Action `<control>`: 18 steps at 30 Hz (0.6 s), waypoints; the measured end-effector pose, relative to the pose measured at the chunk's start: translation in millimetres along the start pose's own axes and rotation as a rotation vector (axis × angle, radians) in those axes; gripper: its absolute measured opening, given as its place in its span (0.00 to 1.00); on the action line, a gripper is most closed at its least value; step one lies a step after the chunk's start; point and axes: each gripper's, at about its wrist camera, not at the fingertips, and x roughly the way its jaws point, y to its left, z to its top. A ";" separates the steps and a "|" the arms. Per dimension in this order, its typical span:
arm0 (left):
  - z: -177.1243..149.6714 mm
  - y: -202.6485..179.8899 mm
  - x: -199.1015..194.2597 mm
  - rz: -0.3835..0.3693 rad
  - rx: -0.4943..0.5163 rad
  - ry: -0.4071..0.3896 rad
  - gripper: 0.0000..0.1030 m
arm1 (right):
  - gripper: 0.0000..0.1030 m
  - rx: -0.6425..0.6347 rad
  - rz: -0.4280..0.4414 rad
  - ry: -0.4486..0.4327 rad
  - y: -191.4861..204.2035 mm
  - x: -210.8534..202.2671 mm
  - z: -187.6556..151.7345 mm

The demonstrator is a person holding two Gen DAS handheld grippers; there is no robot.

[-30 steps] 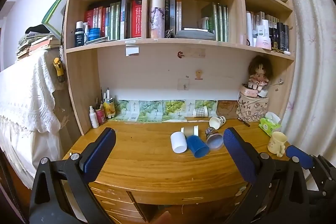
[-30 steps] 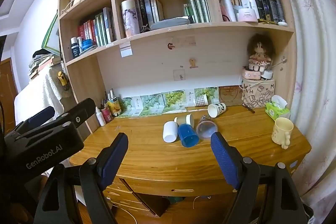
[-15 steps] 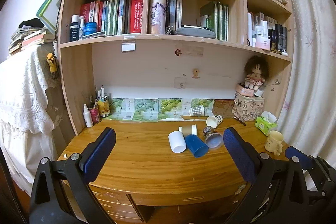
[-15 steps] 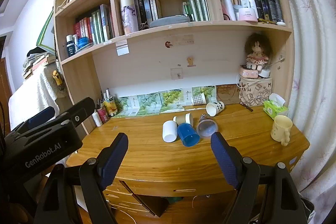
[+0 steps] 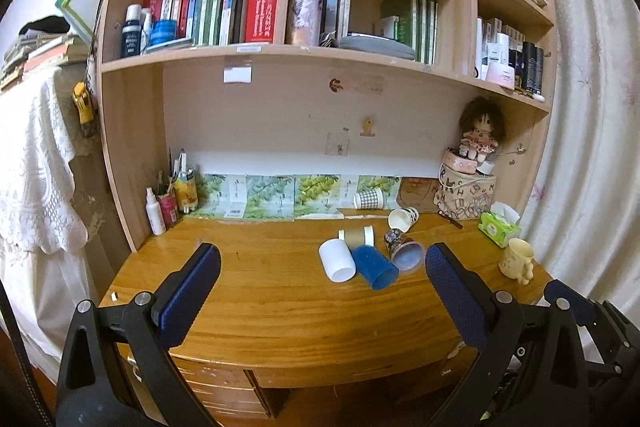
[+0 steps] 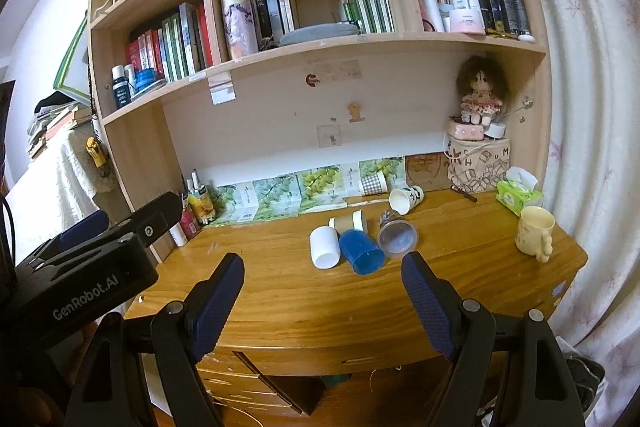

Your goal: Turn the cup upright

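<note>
Lying on their sides mid-desk, the white plastic cup [image 6: 325,247], blue plastic cup [image 6: 362,255] and clear tumbler [image 6: 397,235] look light, slippery and touch one another; grip a wall near the rim; left gripper [image 5: 320,291] and right gripper [image 6: 323,301] gape wide, empty; the wooden desk [image 6: 280,291] has bare room nearer its front edge.

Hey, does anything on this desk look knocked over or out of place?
Yes. Several cups lie tipped on their sides mid-desk: a white cup, a blue cup and a clear cup, clustered together. The cream mug stands upright.
</note>
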 end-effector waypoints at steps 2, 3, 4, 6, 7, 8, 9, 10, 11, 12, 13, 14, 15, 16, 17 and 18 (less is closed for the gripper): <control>-0.7 3.3 1.5 -0.004 -0.005 0.012 0.99 | 0.79 0.002 -0.007 0.004 2.8 0.4 -0.6; -1.2 6.2 2.5 -0.007 -0.009 0.020 0.99 | 0.79 0.005 -0.010 0.009 4.2 0.8 -0.6; -1.6 7.8 3.0 -0.011 -0.013 0.024 0.99 | 0.79 0.008 -0.010 0.014 5.5 1.2 -1.2; -2.4 11.1 4.5 -0.017 -0.020 0.033 0.99 | 0.79 0.009 -0.015 0.027 8.1 3.1 -1.0; -2.8 12.2 5.2 -0.017 -0.023 0.036 0.99 | 0.79 0.009 -0.015 0.034 8.7 4.3 -1.2; -2.5 13.9 6.4 -0.017 -0.024 0.041 0.99 | 0.79 0.010 -0.015 0.043 9.4 5.8 -1.3; -3.1 14.7 7.6 -0.014 -0.025 0.047 0.99 | 0.79 0.012 -0.015 0.051 9.9 7.2 -1.8; -3.4 14.9 8.8 -0.009 -0.025 0.051 0.99 | 0.79 0.014 -0.015 0.060 10.2 9.0 -2.5; -2.8 15.5 10.5 -0.004 -0.025 0.057 0.99 | 0.79 0.017 -0.014 0.068 10.2 10.7 -3.3; -3.0 16.1 13.0 0.002 -0.027 0.065 0.99 | 0.79 0.021 -0.013 0.076 9.6 12.5 -3.9; -3.0 16.6 15.4 0.001 -0.030 0.073 0.99 | 0.79 0.027 -0.012 0.084 8.3 14.8 -4.0; -3.0 17.2 18.6 -0.004 -0.034 0.084 0.99 | 0.79 0.033 -0.012 0.092 6.9 17.2 -3.8; -3.4 18.6 23.8 -0.013 -0.043 0.101 0.99 | 0.79 0.041 -0.012 0.101 6.0 20.2 -3.8; -3.5 19.7 27.3 -0.016 -0.049 0.113 0.99 | 0.79 0.050 -0.010 0.112 4.3 23.8 -3.7; -3.8 20.6 30.5 -0.014 -0.054 0.121 0.99 | 0.79 0.060 -0.009 0.124 1.8 27.2 -3.8; -3.7 21.6 33.9 -0.009 -0.058 0.129 0.99 | 0.79 0.070 -0.007 0.135 -0.6 31.1 -3.5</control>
